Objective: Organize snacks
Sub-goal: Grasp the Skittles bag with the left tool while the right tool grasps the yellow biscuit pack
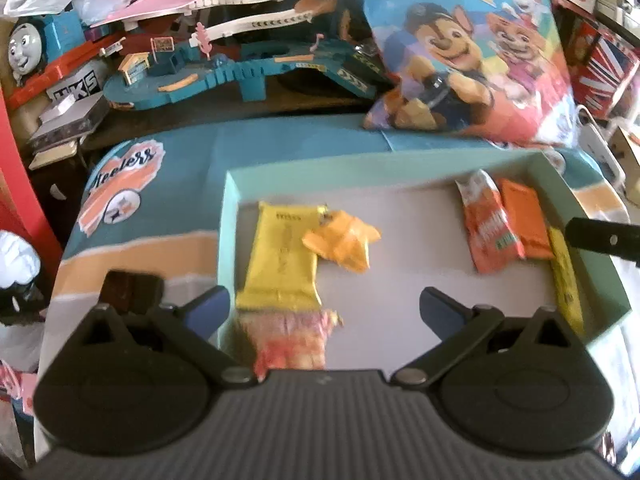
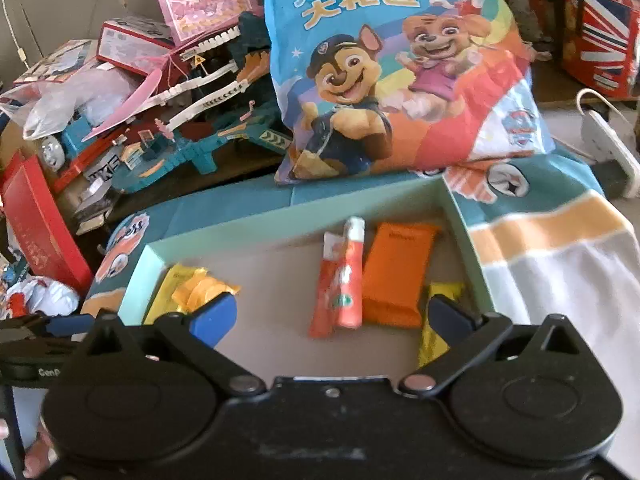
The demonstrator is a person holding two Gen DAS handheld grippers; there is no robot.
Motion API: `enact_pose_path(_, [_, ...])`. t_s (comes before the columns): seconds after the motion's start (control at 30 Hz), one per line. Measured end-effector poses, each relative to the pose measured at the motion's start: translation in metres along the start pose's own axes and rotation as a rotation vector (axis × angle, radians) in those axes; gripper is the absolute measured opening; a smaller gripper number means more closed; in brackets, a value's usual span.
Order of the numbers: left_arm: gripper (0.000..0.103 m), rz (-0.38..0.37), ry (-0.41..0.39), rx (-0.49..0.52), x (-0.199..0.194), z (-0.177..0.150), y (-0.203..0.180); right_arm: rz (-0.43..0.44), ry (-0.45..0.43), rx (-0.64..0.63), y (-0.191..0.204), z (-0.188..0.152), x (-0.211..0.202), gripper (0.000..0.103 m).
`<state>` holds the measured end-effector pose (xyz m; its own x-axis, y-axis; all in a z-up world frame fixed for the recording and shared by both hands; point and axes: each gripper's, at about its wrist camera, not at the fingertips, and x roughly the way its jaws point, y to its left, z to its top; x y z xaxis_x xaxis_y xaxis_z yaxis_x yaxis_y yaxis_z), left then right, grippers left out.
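Two tools, we see both spread wide, nothing between pads. Left tool (image 1: 324,312) hovers over mint tray (image 1: 576,216); yellow bar (image 1: 280,256) lies flat at tray's left, crumpled orange wrapper (image 1: 344,246) touching its right edge, pink packet (image 1: 296,340) just below bar. Right tool (image 2: 332,316) hangs over tray's right part: red-orange sachet (image 2: 340,280), orange pack (image 2: 396,272) beside it, second yellow bar (image 2: 434,336) along right wall. We note big cartoon-dog snack bag (image 2: 392,64) standing behind tray on striped cloth (image 2: 560,240).

Toy train (image 1: 28,46), track set (image 1: 240,60), power strip (image 2: 612,148).
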<state>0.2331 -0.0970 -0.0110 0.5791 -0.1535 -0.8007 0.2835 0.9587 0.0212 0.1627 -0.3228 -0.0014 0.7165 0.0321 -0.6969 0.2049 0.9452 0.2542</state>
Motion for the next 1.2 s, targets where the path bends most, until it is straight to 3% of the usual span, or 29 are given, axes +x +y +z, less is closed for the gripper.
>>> enact_pose_path(0.23, [0.103,-0.013,0.042,0.068,-0.022,-0.049,-0.011,-0.013,0.021,0.024,-0.017,-0.036,-0.039,0.103])
enact_pose_path(0.47, [0.103,-0.067,0.105,0.06,-0.032,-0.085,-0.023,-0.041,0.068,0.09,-0.038,-0.072,-0.056,0.103])
enact_pose_path(0.73, [0.103,-0.11,0.149,0.2,-0.03,-0.11,-0.075,-0.067,0.081,0.131,-0.052,-0.097,-0.068,0.103])
enact_pose_path(0.97, [0.103,-0.19,0.136,0.329,-0.031,-0.123,-0.114,-0.053,0.108,0.073,-0.039,-0.099,-0.062,0.077])
enact_pose_path(1.2, [0.103,-0.235,0.156,0.312,-0.026,-0.126,-0.107,-0.062,0.156,0.007,-0.02,-0.107,-0.045,0.076])
